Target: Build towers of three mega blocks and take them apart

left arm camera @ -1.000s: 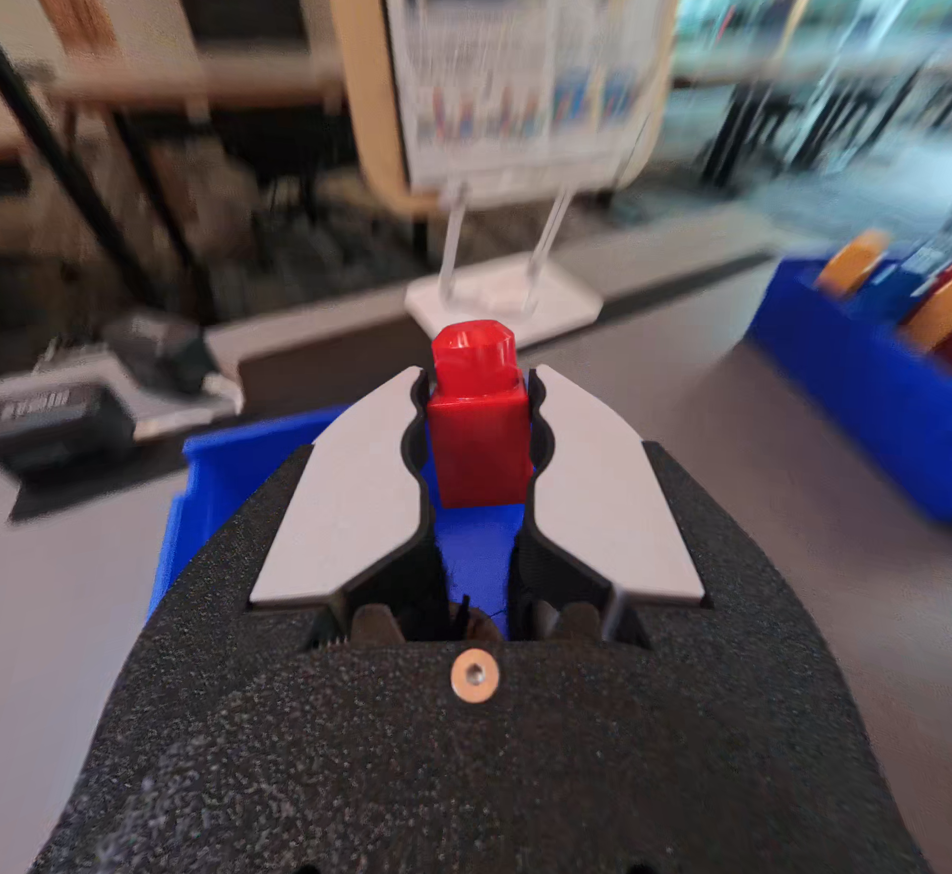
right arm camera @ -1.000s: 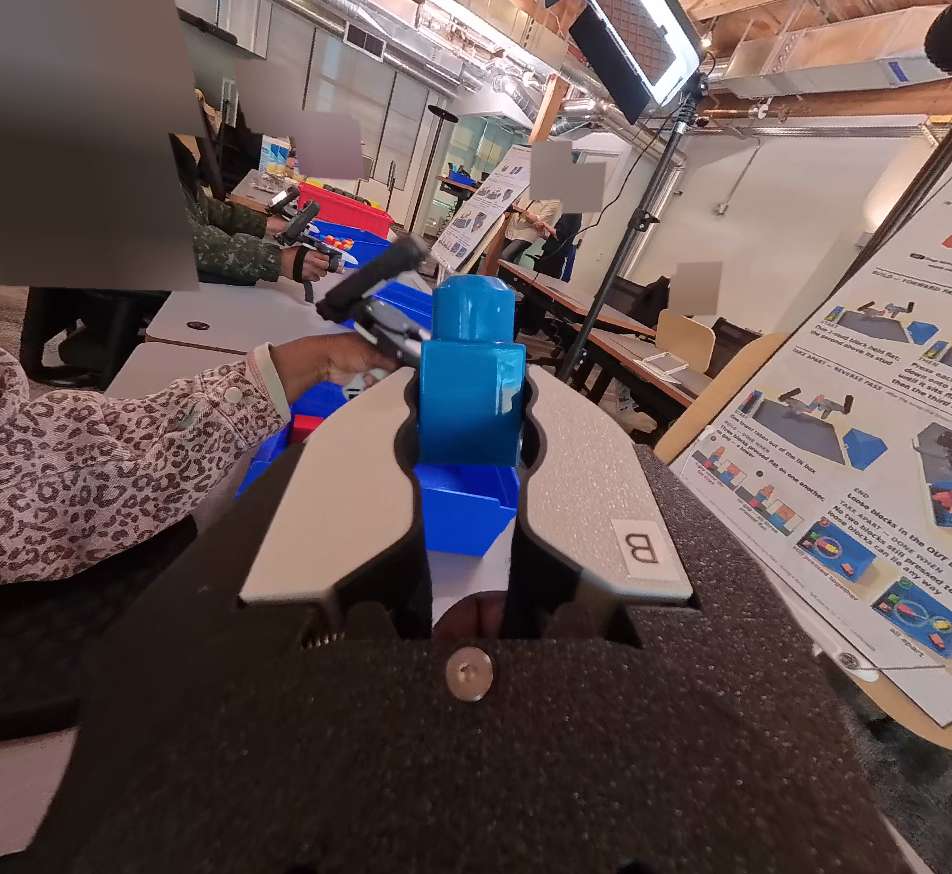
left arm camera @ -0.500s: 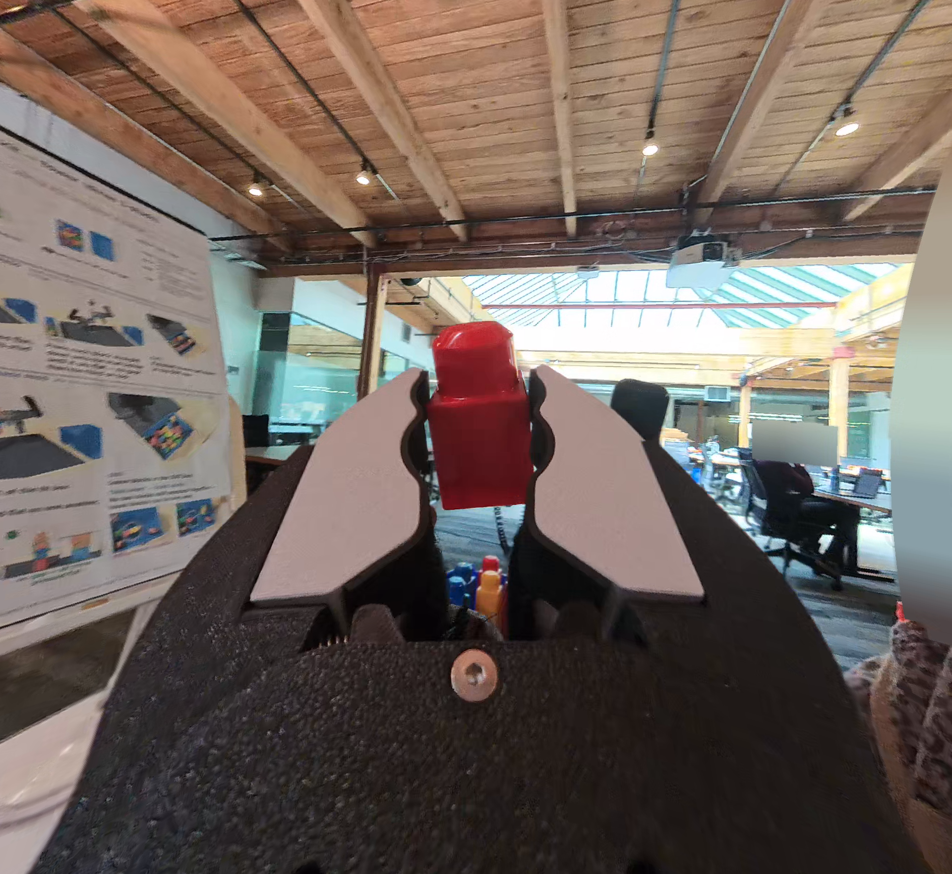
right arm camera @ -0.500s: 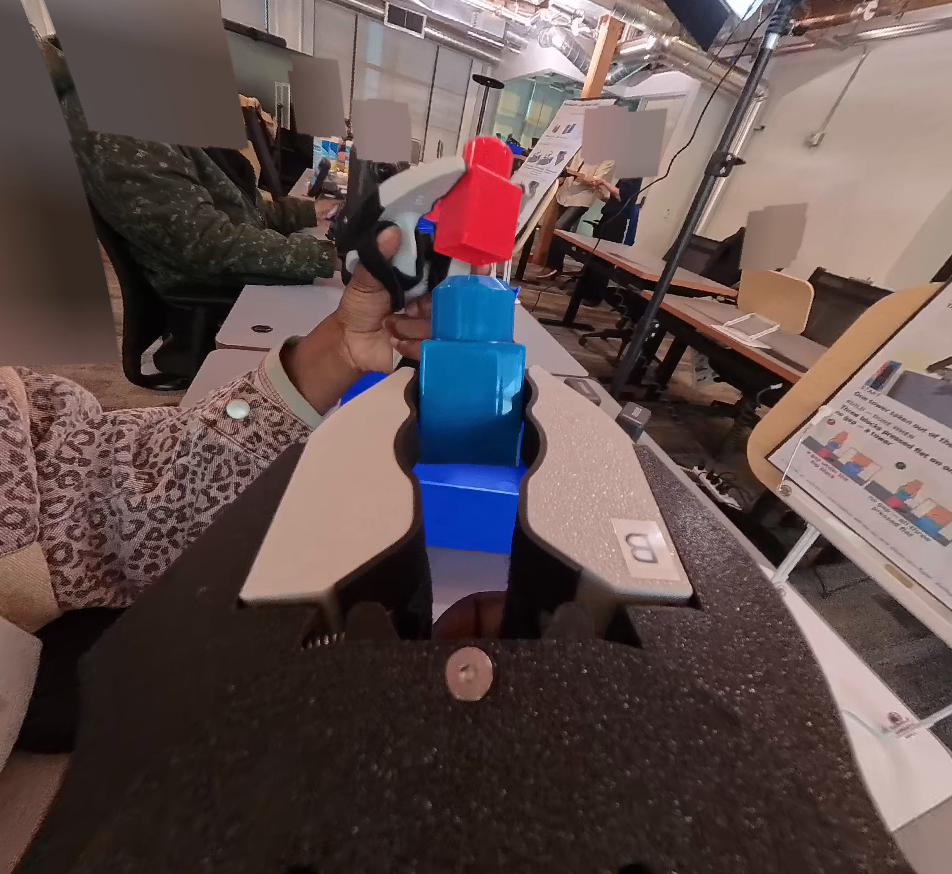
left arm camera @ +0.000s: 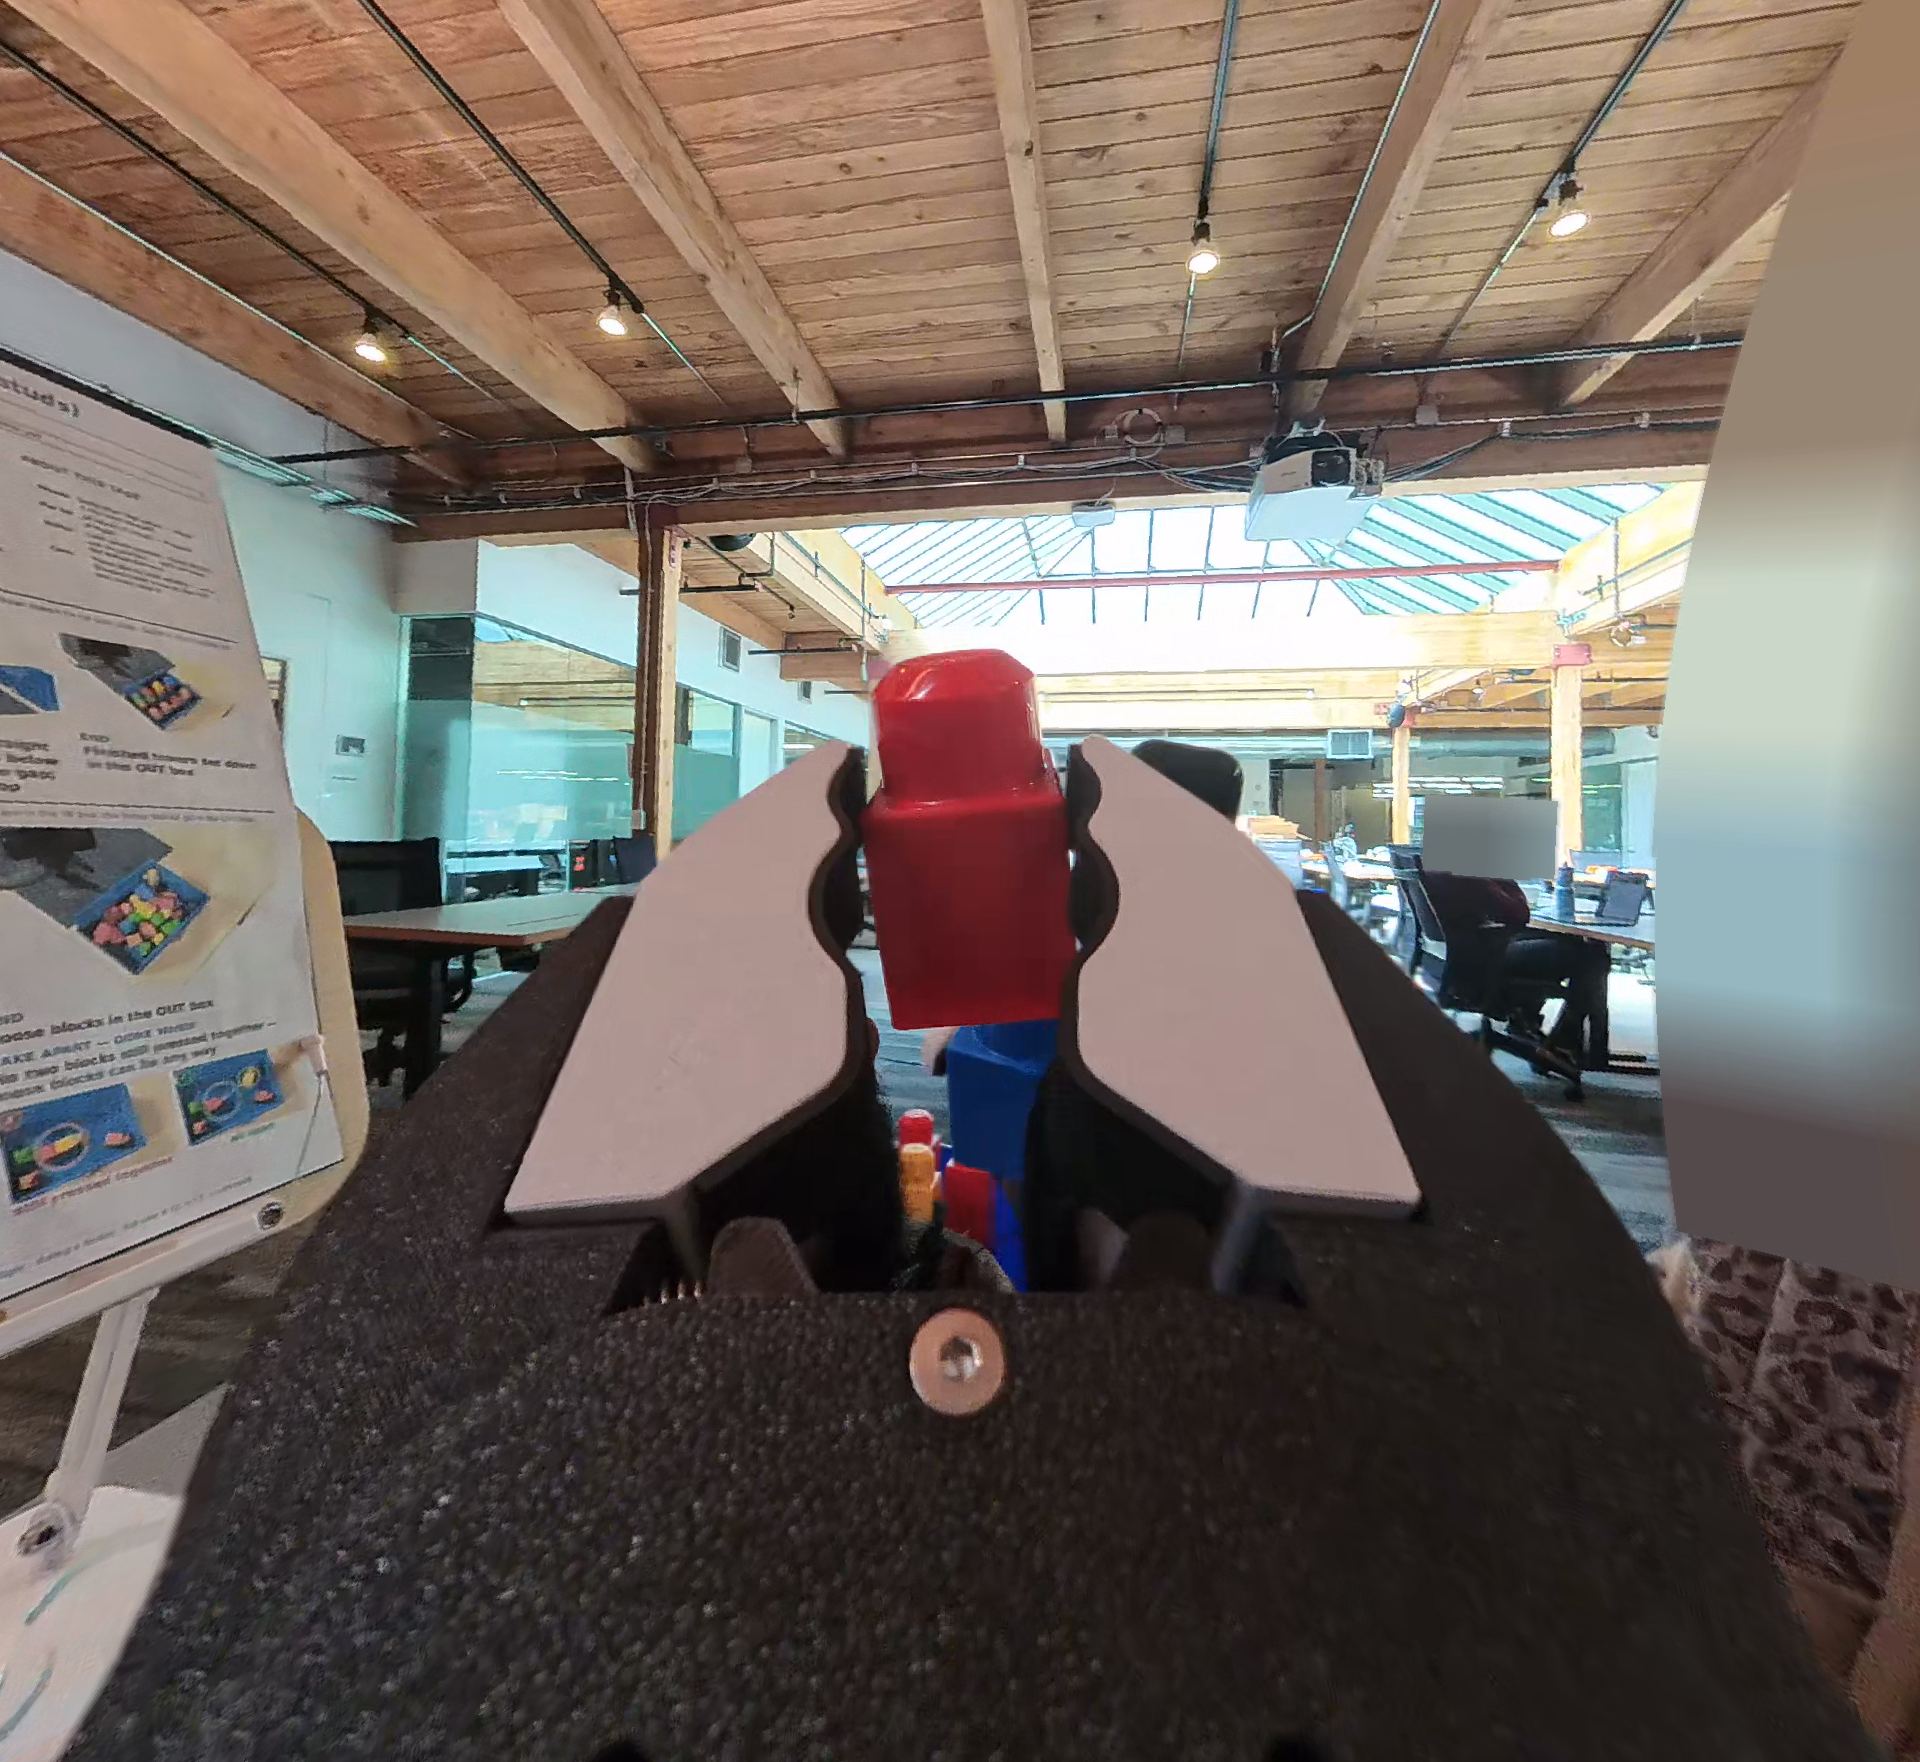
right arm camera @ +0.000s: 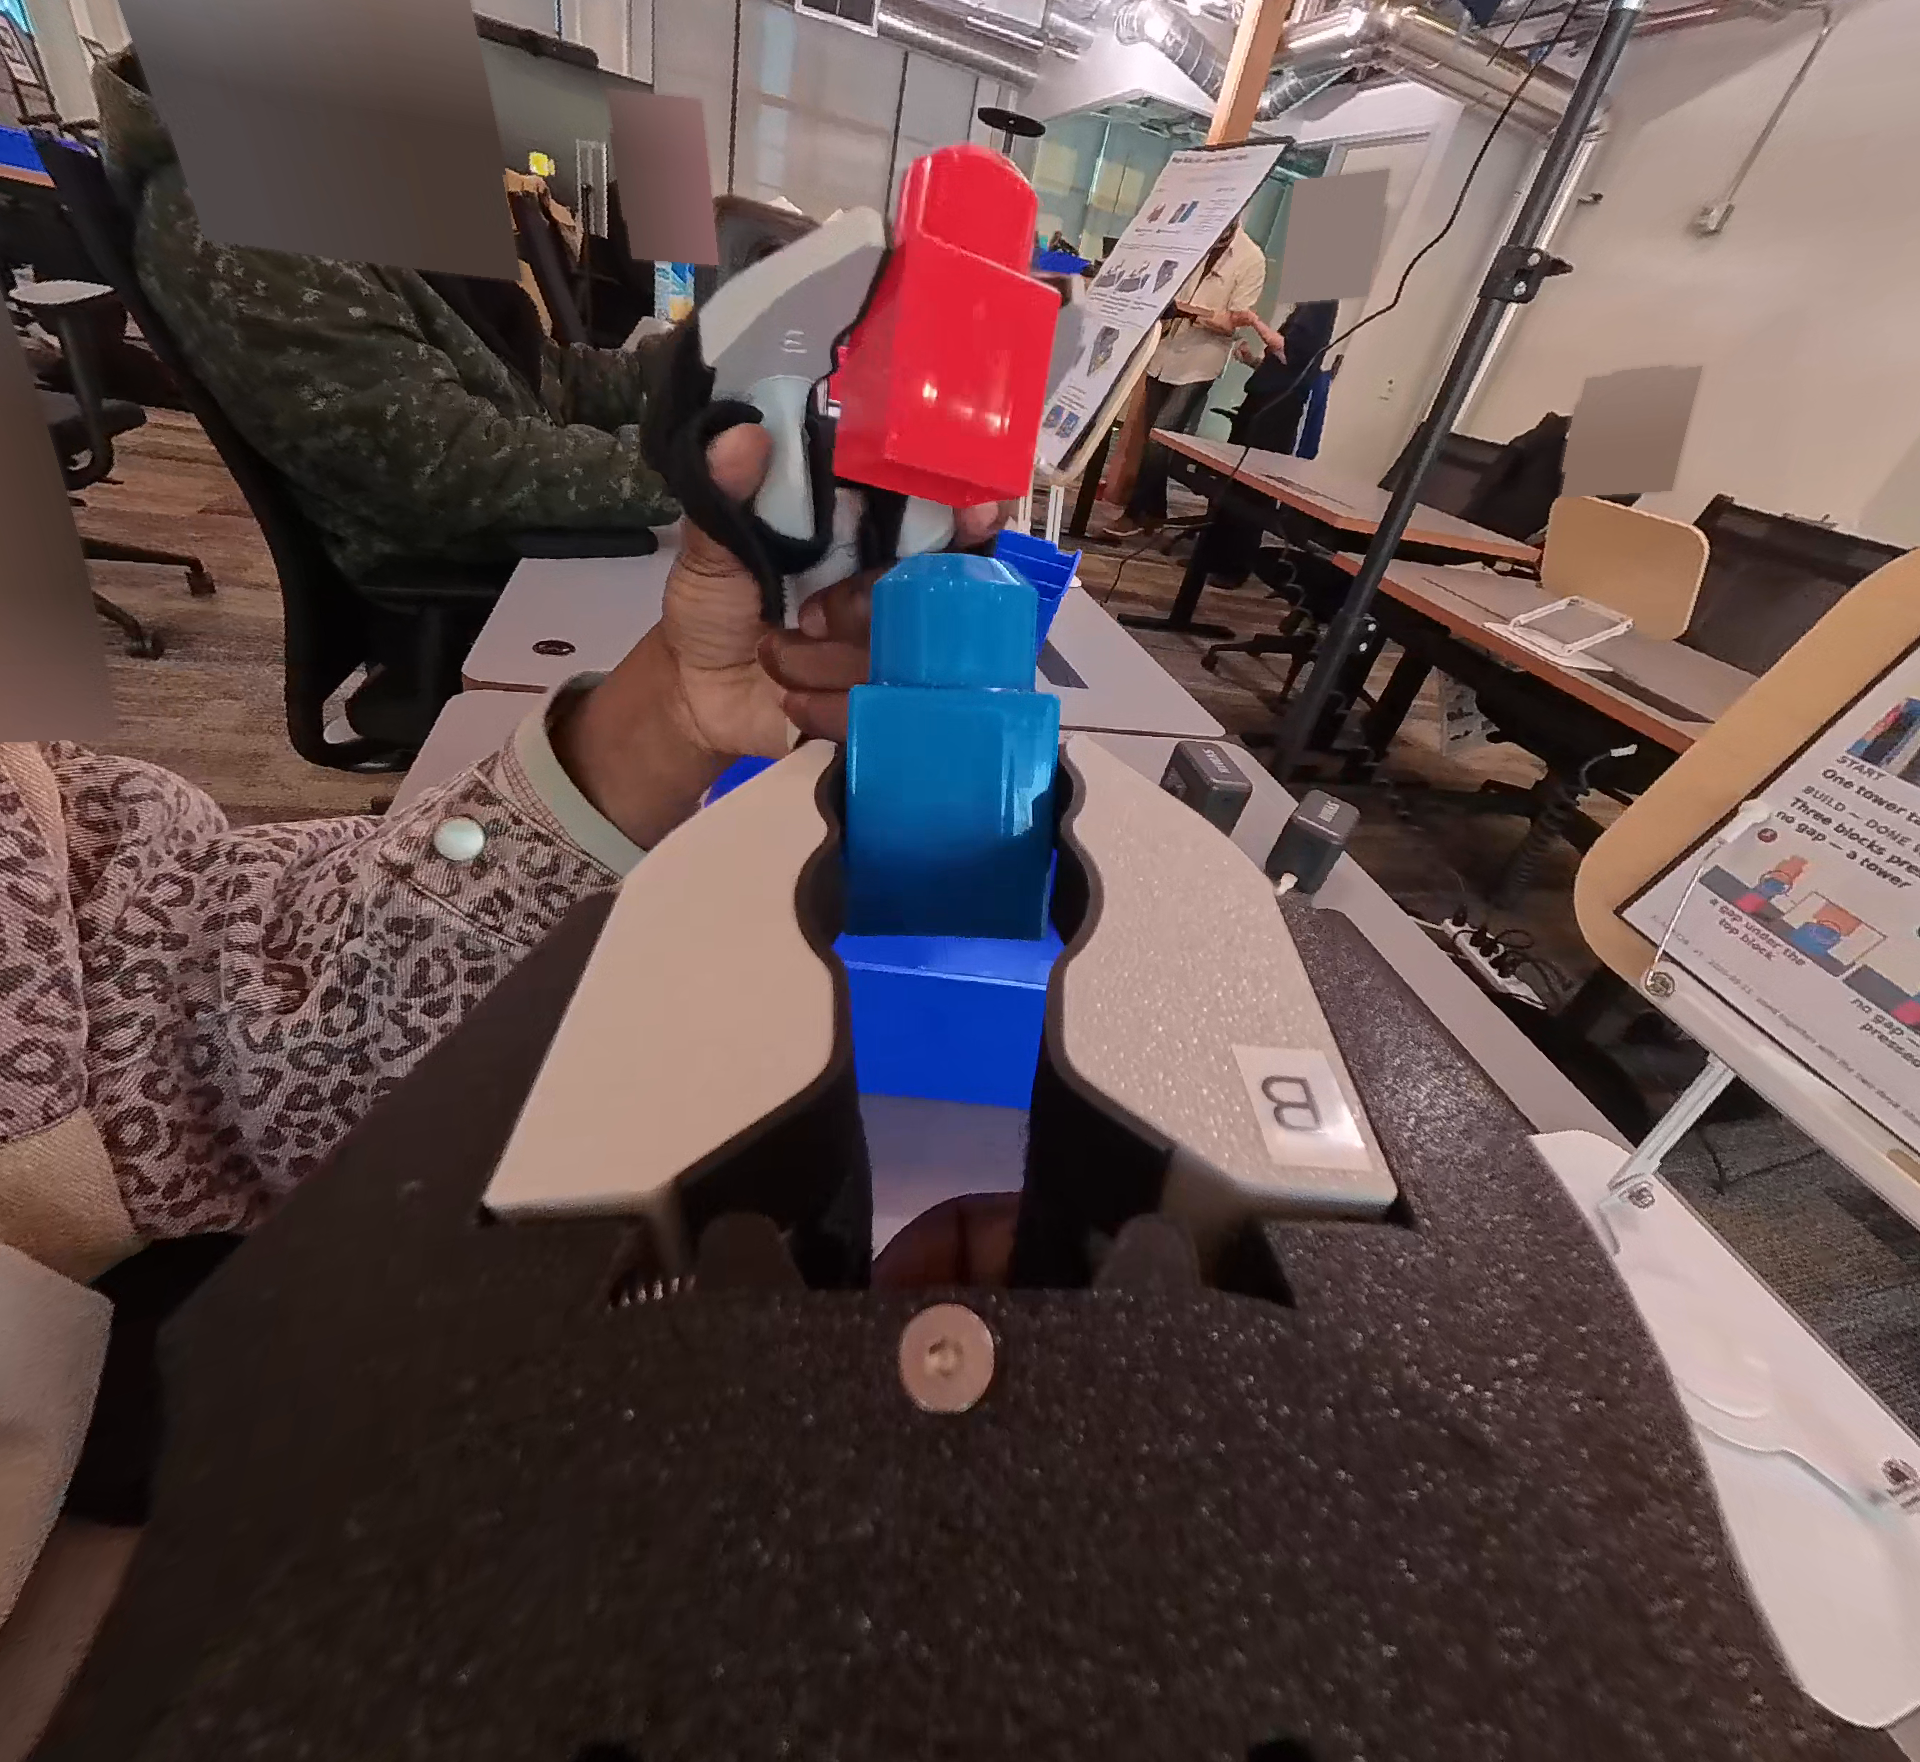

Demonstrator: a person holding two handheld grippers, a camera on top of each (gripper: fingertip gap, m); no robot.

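My left gripper is shut on a red block, held up in the air stud upward. Just below it in that view is the stud of a blue block. My right gripper is shut on that light blue block, stud upward. In the right wrist view the left gripper holds the red block just above the blue block's stud, slightly tilted, with a small gap between them.
A blue bin lies behind the right gripper, and several loose coloured blocks show between the left fingers. Instruction boards on stands are at the left and right. A person's sleeved arm holds the left gripper. The tips of one gripper are about 9 centimeters away from the tips of the other.
The left gripper swung up from the table with the red block and now holds it closer over the blue block's stud. The right gripper has held the blue block nearly still.
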